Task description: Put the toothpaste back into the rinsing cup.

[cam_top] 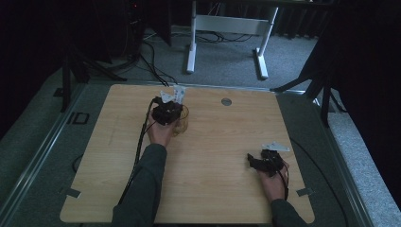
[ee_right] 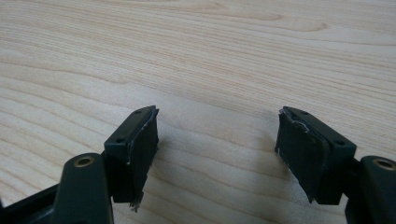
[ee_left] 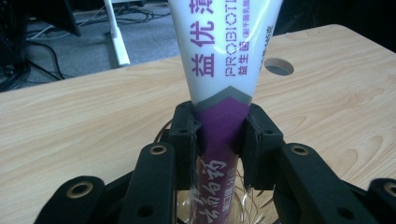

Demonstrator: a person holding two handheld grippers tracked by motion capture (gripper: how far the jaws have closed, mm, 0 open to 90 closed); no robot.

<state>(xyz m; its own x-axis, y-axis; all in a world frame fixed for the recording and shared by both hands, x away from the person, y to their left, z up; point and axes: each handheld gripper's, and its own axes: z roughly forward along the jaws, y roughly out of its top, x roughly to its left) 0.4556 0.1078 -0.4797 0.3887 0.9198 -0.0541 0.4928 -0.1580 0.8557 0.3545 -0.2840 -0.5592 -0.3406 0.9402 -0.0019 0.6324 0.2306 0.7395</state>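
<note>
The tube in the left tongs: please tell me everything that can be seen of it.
The tube is soft-looking plastic, white above and purple below a grey chevron band, printed with purple Chinese characters and the word PROBIOTIC. It stands about upright, widening toward the top. The left tongs clamp its purple part from both sides. Its lower end sits in a clear glass cup on the wooden table.

high view: fixed overhead, faces fwd+down, far, whole light wooden rectangular table (cam_top: pixel 213 156) mid-frame | left gripper view: low, v. close, looks along own black jaws, white-and-purple printed tube (ee_left: pixel 224 70) centre frame | right gripper view: v. close, angled down at tabletop | shared: wood top in all 3; round grey grommet hole (cam_top: pixel 226 101) in high + left views
</note>
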